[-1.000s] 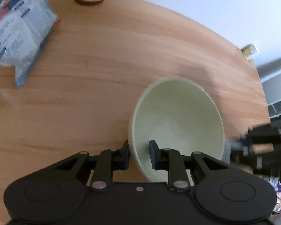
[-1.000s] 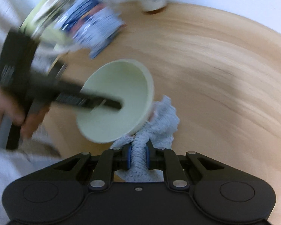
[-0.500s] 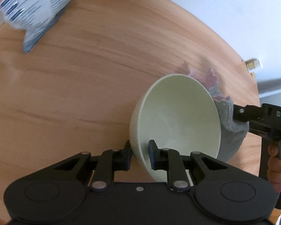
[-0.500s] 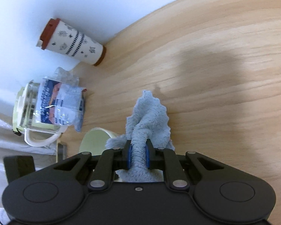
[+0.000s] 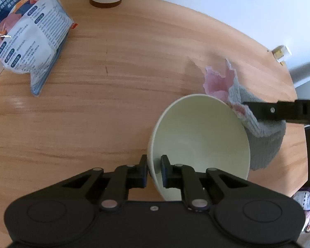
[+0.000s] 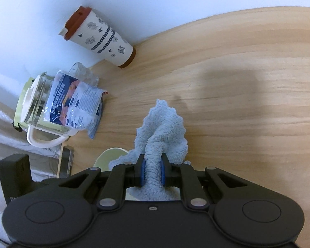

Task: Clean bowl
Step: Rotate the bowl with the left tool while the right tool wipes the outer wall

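Observation:
A pale green bowl [image 5: 200,138] is tilted above the wooden table, its inside facing the left wrist camera. My left gripper [image 5: 154,166] is shut on the bowl's near rim, one finger inside and one outside. My right gripper [image 6: 152,165] is shut on a fluffy blue cloth [image 6: 163,130]. In the left wrist view the cloth [image 5: 260,136] hangs against the bowl's right outer side, its other face pink, with the right gripper [image 5: 279,111] coming in from the right. A sliver of the bowl [image 6: 108,158] shows at the lower left in the right wrist view.
A blue and white packet [image 5: 24,37] lies at the table's left, leaning on a glass jug [image 6: 37,105] with a white handle. A patterned cup with a brown lid [image 6: 99,37] stands by the wall. A phone [image 6: 65,160] lies near the table's edge [image 5: 299,165].
The right gripper with the cloth has come out from under the bowl to its right outer side. The bowl stays gripped and tilted in the left gripper.

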Action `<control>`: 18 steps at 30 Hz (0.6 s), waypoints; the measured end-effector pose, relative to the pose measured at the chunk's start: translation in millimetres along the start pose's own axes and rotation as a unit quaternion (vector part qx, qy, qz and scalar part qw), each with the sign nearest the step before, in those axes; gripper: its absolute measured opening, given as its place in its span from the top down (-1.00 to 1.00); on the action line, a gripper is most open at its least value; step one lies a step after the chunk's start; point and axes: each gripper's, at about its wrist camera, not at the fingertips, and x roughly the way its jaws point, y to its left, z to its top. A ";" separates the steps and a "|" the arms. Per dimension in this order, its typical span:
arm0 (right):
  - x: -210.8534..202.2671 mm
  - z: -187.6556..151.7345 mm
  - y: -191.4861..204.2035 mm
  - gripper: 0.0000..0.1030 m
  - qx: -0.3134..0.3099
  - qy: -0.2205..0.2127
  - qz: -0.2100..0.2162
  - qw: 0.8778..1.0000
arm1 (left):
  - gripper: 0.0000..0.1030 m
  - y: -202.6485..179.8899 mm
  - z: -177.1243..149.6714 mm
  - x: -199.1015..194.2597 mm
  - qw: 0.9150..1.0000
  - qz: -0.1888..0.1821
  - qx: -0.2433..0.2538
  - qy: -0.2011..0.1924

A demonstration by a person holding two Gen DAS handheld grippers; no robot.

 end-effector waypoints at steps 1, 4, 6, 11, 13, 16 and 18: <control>0.1 0.2 -0.2 0.69 -0.001 0.000 -0.002 1.000 | 0.83 1.4 -0.3 -0.5 1.000 -0.003 -0.004 -0.004; -0.4 0.9 -7.6 0.69 0.017 -0.001 0.002 1.000 | 0.85 3.7 -1.4 -2.5 1.000 -0.007 -0.011 -0.017; -1.3 0.9 -16.6 0.69 0.043 -0.003 0.014 0.999 | 0.85 5.7 -1.4 -3.8 0.999 -0.013 -0.027 -0.025; -2.1 1.6 -32.9 0.69 0.090 -0.003 0.025 0.996 | 0.84 7.2 -1.3 -4.8 0.998 -0.033 -0.054 -0.030; -2.1 2.4 -35.8 0.69 0.104 -0.002 0.038 0.994 | 0.84 8.9 -0.4 -5.9 0.996 -0.041 -0.065 -0.033; -1.4 5.1 -37.0 0.69 0.120 -0.003 0.052 0.991 | 0.84 13.1 1.3 -12.7 0.994 -0.060 -0.080 -0.050; -1.7 9.2 -32.9 0.69 0.121 -0.006 0.058 0.991 | 0.84 11.5 2.9 -16.5 0.993 -0.063 -0.080 -0.059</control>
